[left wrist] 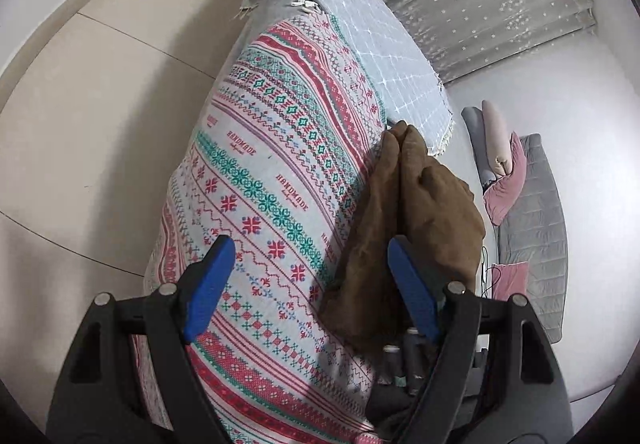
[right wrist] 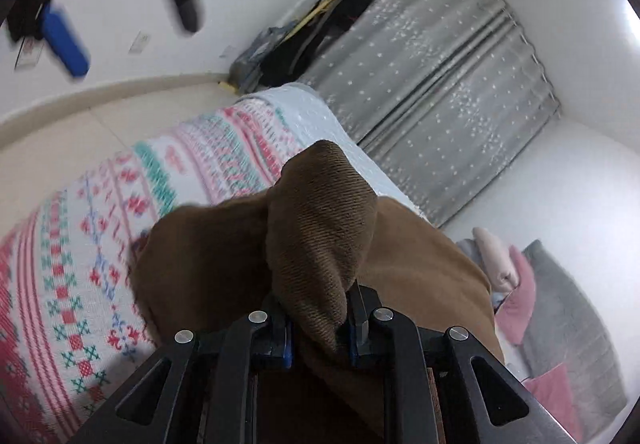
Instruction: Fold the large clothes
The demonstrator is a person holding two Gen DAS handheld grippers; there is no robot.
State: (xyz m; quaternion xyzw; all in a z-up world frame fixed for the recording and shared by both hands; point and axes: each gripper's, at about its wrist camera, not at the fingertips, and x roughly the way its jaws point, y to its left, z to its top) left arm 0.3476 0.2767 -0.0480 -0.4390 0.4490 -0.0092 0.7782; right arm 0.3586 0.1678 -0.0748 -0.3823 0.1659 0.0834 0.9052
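Pinching a bunched fold of the brown garment (right wrist: 320, 228), the right gripper (right wrist: 320, 340) has its jaws closing on the cloth. The left gripper (left wrist: 308, 292) hangs spread and empty above the bedspread (left wrist: 256, 180), printed "HANDMADE", the garment lying along its right edge.

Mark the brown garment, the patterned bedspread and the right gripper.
brown garment (right wrist: 320, 220): right wrist view, raised ribbed fold.
patterned bedspread (left wrist: 260, 172): left wrist view, lettered band.
right gripper (right wrist: 320, 340): right wrist view, between fingertips.
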